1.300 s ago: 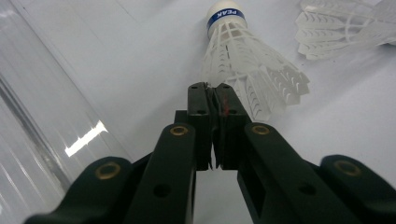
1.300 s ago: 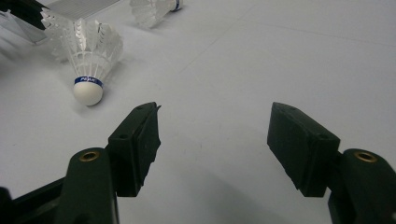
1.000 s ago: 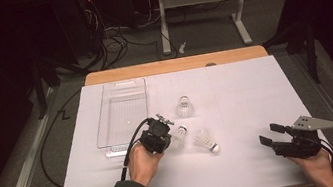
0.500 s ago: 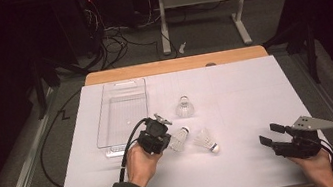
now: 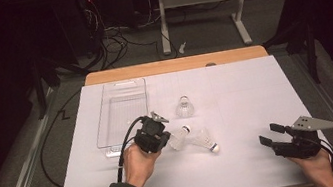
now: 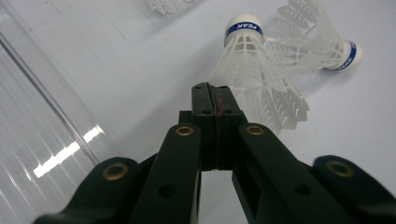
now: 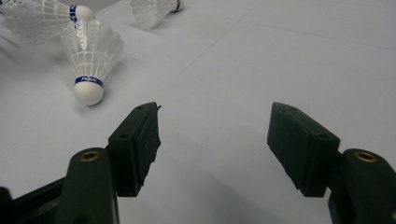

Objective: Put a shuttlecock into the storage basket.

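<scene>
Three shuttlecocks on the white surface (image 5: 237, 107), a clear tray (image 5: 122, 111) to their left.

- Nearest shuttlecock (image 6: 254, 77): lying on its side just ahead and right of the left tongs (image 6: 215, 100); long axis runs away from them, skirt toward the tips, cork far end. Whether the skirt touches the tips cannot be told.
- Second shuttlecock (image 5: 206, 141): lying crossed against the first.
- Third shuttlecock (image 5: 184, 107): upright, apart.
- Left tongs: jaws pressed together, nothing between; the nearer hand.
- Right tongs (image 5: 277, 138): jaws wide, empty, well apart from the cluster.
</scene>
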A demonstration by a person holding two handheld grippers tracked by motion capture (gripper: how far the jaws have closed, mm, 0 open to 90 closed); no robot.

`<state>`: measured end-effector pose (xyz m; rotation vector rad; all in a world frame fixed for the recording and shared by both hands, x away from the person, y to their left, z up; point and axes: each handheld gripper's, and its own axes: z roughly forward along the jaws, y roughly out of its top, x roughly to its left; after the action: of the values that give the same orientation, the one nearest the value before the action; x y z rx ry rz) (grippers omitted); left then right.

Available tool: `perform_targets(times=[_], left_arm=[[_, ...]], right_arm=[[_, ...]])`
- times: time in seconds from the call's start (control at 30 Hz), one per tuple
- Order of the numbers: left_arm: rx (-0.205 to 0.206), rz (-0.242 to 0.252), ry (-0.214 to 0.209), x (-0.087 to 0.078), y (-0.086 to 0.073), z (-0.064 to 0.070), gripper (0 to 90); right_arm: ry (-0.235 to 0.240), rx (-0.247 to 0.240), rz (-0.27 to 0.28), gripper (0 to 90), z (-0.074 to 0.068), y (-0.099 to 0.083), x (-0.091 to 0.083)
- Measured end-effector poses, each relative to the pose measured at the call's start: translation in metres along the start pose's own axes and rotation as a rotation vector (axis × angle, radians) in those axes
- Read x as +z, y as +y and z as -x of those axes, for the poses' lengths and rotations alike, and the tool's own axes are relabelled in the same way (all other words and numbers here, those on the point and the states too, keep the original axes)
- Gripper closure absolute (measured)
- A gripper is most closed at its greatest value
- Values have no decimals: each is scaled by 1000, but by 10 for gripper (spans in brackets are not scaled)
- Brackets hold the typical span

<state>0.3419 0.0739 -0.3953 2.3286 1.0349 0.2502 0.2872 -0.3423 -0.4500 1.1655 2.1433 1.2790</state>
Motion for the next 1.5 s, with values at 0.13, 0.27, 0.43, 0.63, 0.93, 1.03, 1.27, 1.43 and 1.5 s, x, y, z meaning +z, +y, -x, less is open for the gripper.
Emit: perform_targets(times=[0.13,0.27,0.43,0.63,0.93,1.03,1.27,1.43,1.5], left_arm=[[-4,12,-9,-4,2,-1,900],[-15,24,-9,-9,2,-4,900],[-34,44,-11,-14,2,-9,900],[-43,65,-7,-23,6,-12,900],[-60,101,-7,-36,8,-18,900],[-66,107,-2,-39,9,-20,900],[-73,123,15,-46,9,-26,900],[-92,133,26,-50,7,-32,900],[-98,139,31,-52,6,-34,900]], right_arm=[[-3,-1,4,347,1,0,0],[-2,-3,4,347,0,0,0],[-3,-1,6,347,0,0,-1],[-3,-4,3,347,1,0,0],[-2,-2,4,347,1,0,0],[-2,-2,5,347,0,0,0],[-1,-1,5,347,1,0,0],[-1,0,5,347,1,0,0],[0,-1,5,347,1,0,0]])
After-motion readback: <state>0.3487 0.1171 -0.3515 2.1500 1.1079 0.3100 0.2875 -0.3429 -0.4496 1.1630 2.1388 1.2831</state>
